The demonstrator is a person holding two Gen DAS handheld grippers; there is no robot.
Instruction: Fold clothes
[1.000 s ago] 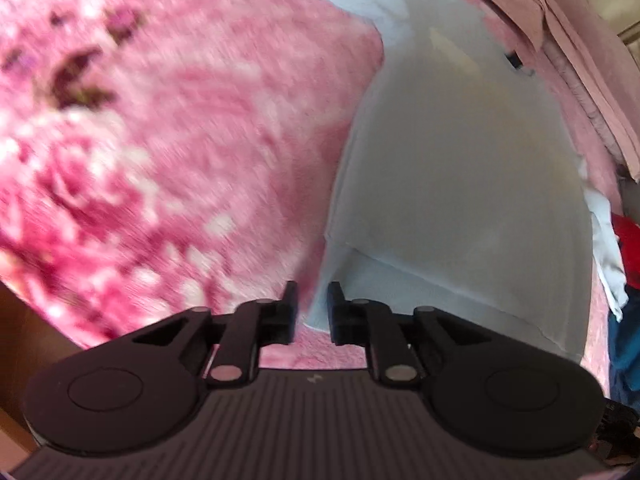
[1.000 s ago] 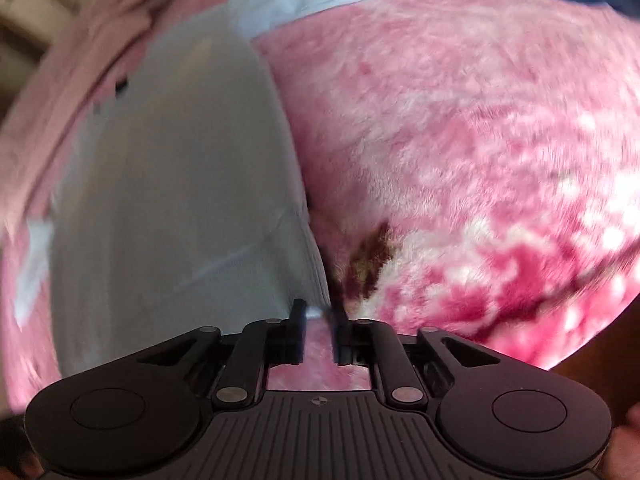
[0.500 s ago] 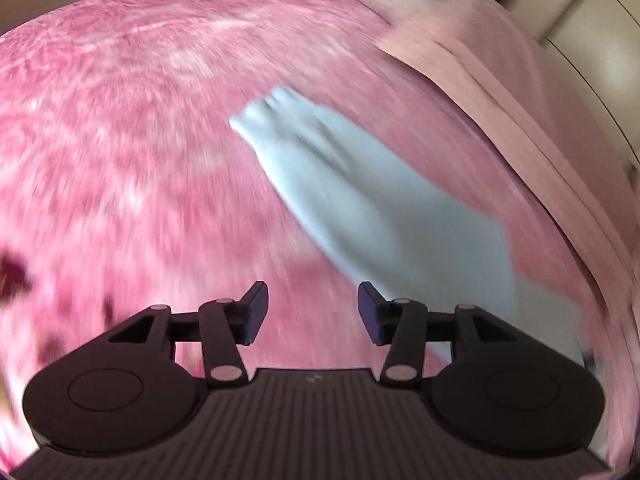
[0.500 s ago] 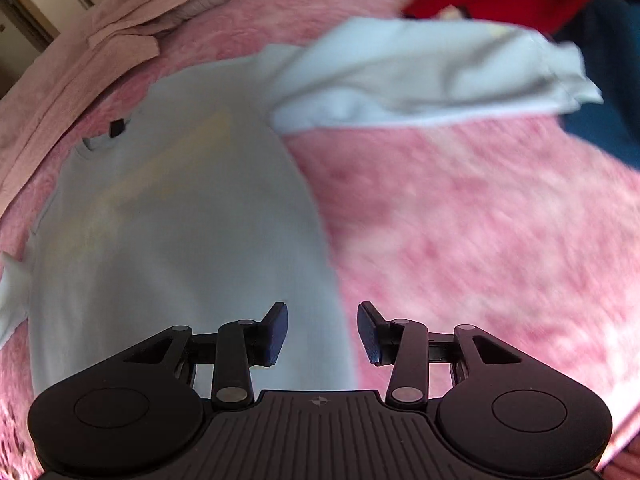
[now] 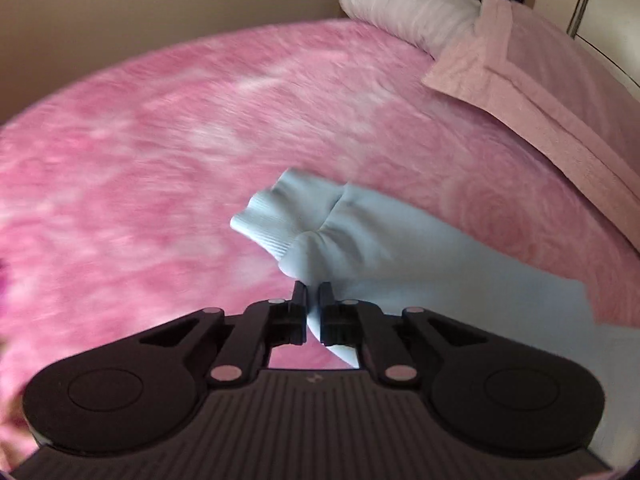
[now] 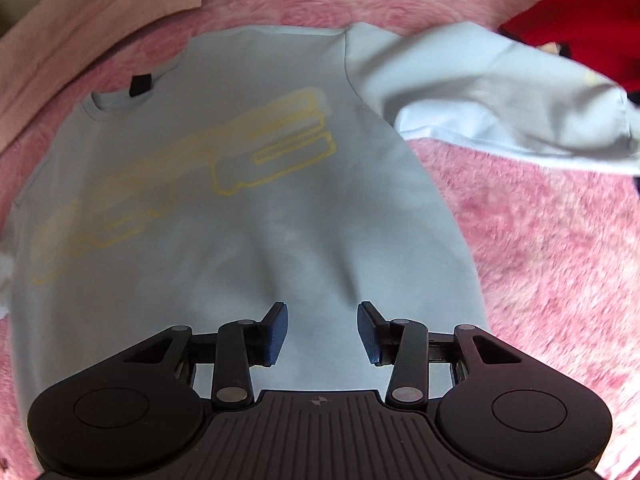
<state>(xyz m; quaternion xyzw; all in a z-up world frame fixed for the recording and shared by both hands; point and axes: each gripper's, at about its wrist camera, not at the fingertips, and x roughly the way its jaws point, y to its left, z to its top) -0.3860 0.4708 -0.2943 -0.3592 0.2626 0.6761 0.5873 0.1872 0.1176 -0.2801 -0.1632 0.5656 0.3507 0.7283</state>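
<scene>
A light blue sweatshirt [image 6: 240, 208] with yellow outlined letters lies flat, front up, on the pink fluffy blanket [image 6: 560, 260]. Its one sleeve [image 6: 500, 96] stretches out to the right. In the left wrist view the other sleeve [image 5: 360, 232] lies on the blanket [image 5: 160, 152], its ribbed cuff [image 5: 272, 224] pointing away. My left gripper [image 5: 313, 292] is shut on this sleeve just behind the cuff. My right gripper [image 6: 322, 316] is open and empty, over the lower part of the sweatshirt's body.
A pale pink pillow [image 5: 560, 80] and a white bolster [image 5: 404, 12] lie at the head of the bed. A beige wall [image 5: 160, 8] runs along the far side. Red clothing [image 6: 580, 36] lies at the right, beyond the sleeve. Folded pink bedding [image 6: 80, 36] lies at the top left.
Both grippers let go of the sweatshirt's hem and opened. My left gripper then moved to the sleeve and shut on it near the cuff. My right gripper stayed open and drew over the sweatshirt's body.
</scene>
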